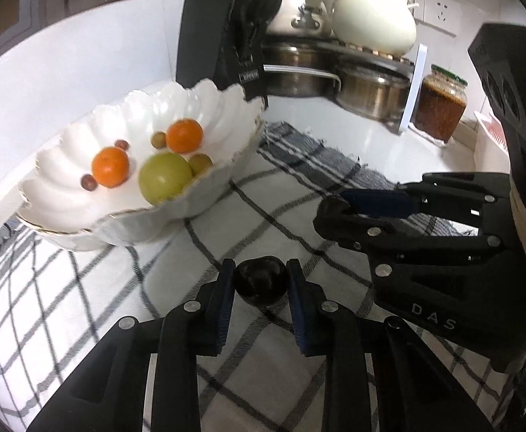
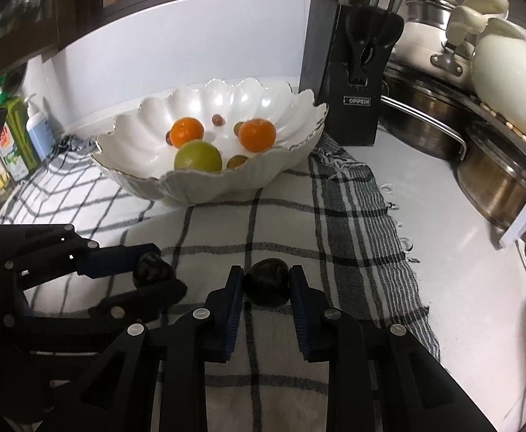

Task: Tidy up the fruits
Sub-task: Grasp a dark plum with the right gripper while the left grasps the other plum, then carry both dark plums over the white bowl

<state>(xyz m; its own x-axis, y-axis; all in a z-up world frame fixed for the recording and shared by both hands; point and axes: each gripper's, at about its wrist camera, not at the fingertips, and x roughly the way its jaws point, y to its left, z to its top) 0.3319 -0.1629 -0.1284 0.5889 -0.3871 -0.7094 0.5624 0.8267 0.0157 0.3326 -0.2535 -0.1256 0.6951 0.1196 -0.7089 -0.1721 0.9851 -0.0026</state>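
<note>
A white scalloped bowl [image 1: 205,100] [image 2: 155,176] stands on a checked cloth [image 1: 281,180] [image 2: 281,223]. It holds two oranges [image 1: 110,166] [image 2: 257,135], a green apple [image 1: 164,178] [image 2: 198,156] and several small grapes [image 1: 88,181]. My left gripper [image 1: 260,282] is shut on a dark plum [image 1: 260,284] just above the cloth; it shows in the right wrist view [image 2: 155,270] with the plum [image 2: 151,269]. My right gripper [image 2: 267,284] is shut on another dark plum [image 2: 267,282]; in the left wrist view it [image 1: 329,212] appears at the right, its plum hidden.
A black knife block [image 2: 356,82] [image 1: 223,46] stands behind the bowl. Steel pots [image 2: 497,172] [image 1: 371,90], a cream pot [image 1: 374,21] and a jar of sauce [image 1: 441,104] fill the right side. Bottles [image 2: 22,133] stand at the far left.
</note>
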